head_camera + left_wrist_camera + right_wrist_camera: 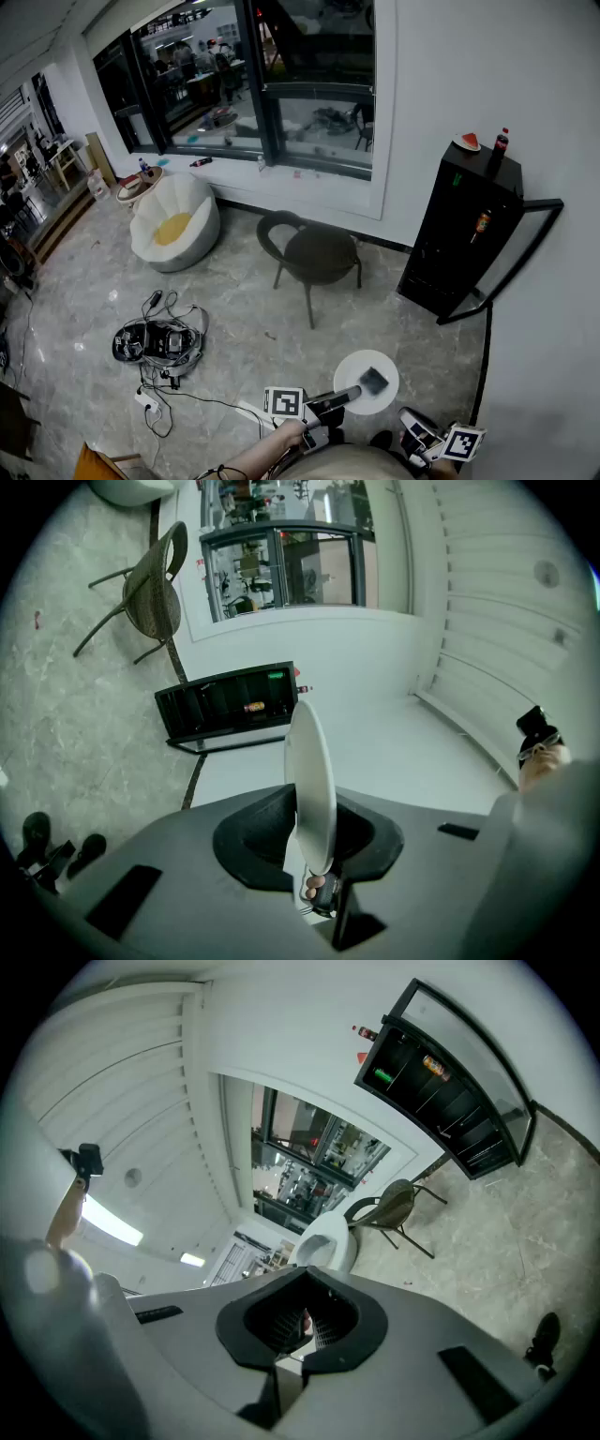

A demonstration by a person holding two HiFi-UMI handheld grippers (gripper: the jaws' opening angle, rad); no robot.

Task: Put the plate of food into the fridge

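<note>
Carrying white plate [355, 366] toward black fridge [459, 234], well ahead, door open. Left gripper [339, 396] clamps plate rim; hold level. Right gripper [411, 422] jaws together, empty; free for steadying door.

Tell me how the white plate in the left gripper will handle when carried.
Likely stiff: the white plate looks flat though the left gripper pinches only its rim. Gripped at one edge, it may tip or slip, since its surface looks smooth. Thin and hard-looking, it could chip if knocked on the black fridge.
</note>
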